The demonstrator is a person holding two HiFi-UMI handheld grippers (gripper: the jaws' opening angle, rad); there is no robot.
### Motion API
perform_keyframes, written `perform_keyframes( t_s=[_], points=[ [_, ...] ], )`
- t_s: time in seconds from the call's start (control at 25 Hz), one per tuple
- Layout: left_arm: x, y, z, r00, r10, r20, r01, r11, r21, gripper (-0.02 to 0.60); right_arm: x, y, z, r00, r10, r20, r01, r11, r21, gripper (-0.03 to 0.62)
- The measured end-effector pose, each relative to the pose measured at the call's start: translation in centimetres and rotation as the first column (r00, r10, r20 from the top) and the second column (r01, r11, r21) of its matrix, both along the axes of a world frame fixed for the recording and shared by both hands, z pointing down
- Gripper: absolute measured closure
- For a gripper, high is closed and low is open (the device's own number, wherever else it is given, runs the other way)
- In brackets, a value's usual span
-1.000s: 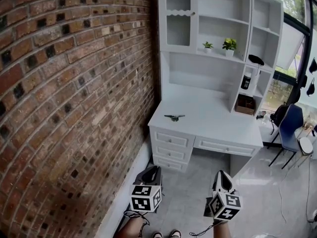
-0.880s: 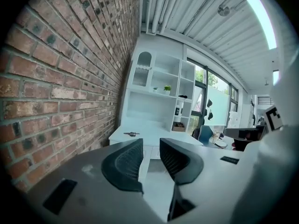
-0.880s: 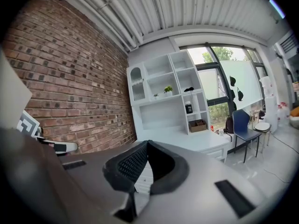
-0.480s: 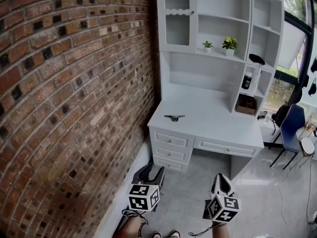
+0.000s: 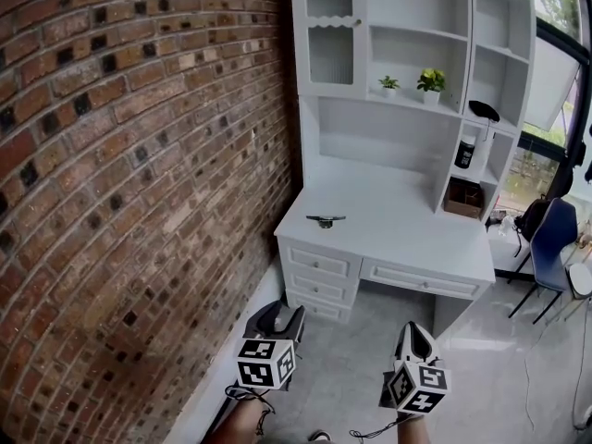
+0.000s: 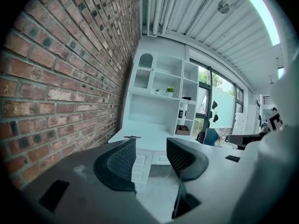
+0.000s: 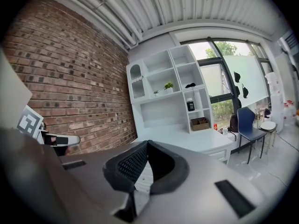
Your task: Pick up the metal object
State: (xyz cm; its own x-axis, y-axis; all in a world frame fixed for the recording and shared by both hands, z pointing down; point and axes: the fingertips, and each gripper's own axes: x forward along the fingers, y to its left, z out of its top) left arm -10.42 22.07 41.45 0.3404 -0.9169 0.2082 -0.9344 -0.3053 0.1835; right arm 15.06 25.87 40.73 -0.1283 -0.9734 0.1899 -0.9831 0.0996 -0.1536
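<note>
Left gripper (image 6: 151, 143) is held low over the pale floor (image 5: 356, 363), pointing ahead and slightly down. Its jaws have just been opening and now stand wide apart. Nothing is between the ribbed pads; only the floor and distant furniture show through the gap. Its marker cube (image 5: 266, 363) sits at the rear end, nearest the person. Beside it, on its right and level with it, the right gripper (image 7: 147, 143) points the same way. Its jaws are closed, tip against tip, and hold nothing.

Close along the left gripper's left side runs a brick wall (image 5: 139, 155), which carries on ahead to the corner of the room. Straight ahead of both grippers, and well apart from them, a white desk (image 5: 407, 234) stands against that wall. It has drawers (image 5: 319, 263) under its front edge.

On the desk top, near the front edge and the end closest to the wall, lies the metal object (image 5: 326, 219). It is small, dark and flat on the surface, with nothing touching it. From the left gripper it lies far ahead, a little left of the line the jaws point along, just above the left jaw's tip in that gripper's view.

Beyond it a white hutch (image 5: 407, 30) rises from the back of the desk. Two potted plants (image 5: 428, 81) stand on one of its shelves, and a brown box (image 5: 462, 195) sits in a lower side compartment. Far ahead and right of the right gripper, a blue chair (image 5: 553, 239) stands by the window.
</note>
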Motion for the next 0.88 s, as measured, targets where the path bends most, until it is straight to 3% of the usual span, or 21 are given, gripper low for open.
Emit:
perform_keyframes(
  t_s=[0.48,0.88],
  points=[
    [2.4,-4.2,0.6,1.0,0.007,0.015,-0.007,1.0,-0.008,0.391,3.1,-3.7,1.2,0.999,0.031,0.043,-0.03,0.999,-0.017,0.593],
    [1.1,-13.9,1.4,0.999,0.028,-0.021,-0.029,0.999,-0.017,0.391,1.8,-12.7,0.6,0.999,0.05,0.008,-0.05,0.999,-0.014,0.593]
  ],
)
